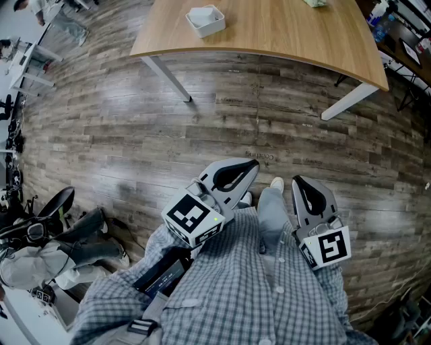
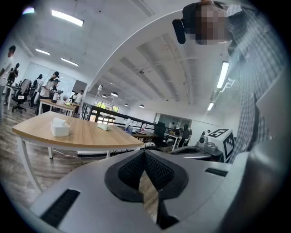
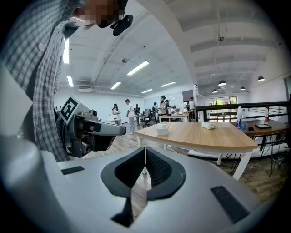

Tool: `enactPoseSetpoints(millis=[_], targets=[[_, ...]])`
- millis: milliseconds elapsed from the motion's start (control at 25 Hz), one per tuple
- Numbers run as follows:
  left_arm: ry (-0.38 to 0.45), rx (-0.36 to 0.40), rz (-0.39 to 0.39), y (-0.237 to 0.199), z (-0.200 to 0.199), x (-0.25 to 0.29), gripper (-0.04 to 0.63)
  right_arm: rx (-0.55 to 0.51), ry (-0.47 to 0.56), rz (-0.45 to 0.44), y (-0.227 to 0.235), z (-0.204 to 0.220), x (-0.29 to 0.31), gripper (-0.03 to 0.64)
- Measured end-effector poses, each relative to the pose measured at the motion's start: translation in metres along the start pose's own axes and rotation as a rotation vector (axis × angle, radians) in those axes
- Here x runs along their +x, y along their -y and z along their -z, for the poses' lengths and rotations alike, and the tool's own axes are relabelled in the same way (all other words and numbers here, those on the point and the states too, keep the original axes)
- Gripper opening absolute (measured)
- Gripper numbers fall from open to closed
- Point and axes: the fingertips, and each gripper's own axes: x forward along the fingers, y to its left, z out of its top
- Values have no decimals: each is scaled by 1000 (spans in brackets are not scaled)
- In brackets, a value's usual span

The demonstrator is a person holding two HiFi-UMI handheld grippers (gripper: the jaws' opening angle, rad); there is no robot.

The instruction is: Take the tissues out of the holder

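Observation:
The white tissue holder (image 1: pixel 205 20) stands on the wooden table (image 1: pixel 283 34), far ahead of both grippers, with white tissue showing in its top. It also shows as a small white box (image 2: pixel 60 127) in the left gripper view and on the table's near corner (image 3: pixel 162 129) in the right gripper view. A crumpled pale tissue (image 3: pixel 208 125) lies further along the table. My left gripper (image 1: pixel 250 167) and right gripper (image 1: pixel 298 182) are held close to the person's body over the floor. Both are shut with nothing between the jaws (image 2: pixel 144 153) (image 3: pixel 145 151).
White table legs (image 1: pixel 168 77) (image 1: pixel 347 101) stand between me and the holder's side. A black chair and bags (image 1: pixel 60 236) sit on the floor at lower left. Bottles (image 3: pixel 241 119) stand on a dark table at the right. Several people work at desks in the background.

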Motion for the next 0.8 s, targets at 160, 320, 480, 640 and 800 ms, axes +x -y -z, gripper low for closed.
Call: enactPoseSetpoints(millis=[160,320,480,640,800], targets=[[1,5,5,-1,-4,2,8,6,6,0,2,-3,3,18],[5,8,-1,1,-5,4,8,1,8,-6,5,-3,2,18],[7,9,-9,1,-7,9,8,3,18,-12,9,-6,2,18],[6,4,-16,0,-8,15,8,18,53,-4,16,-16,6,18],[5,3,-24,-2,-10,25,8,-37,19,-17,27,-9,6,18]])
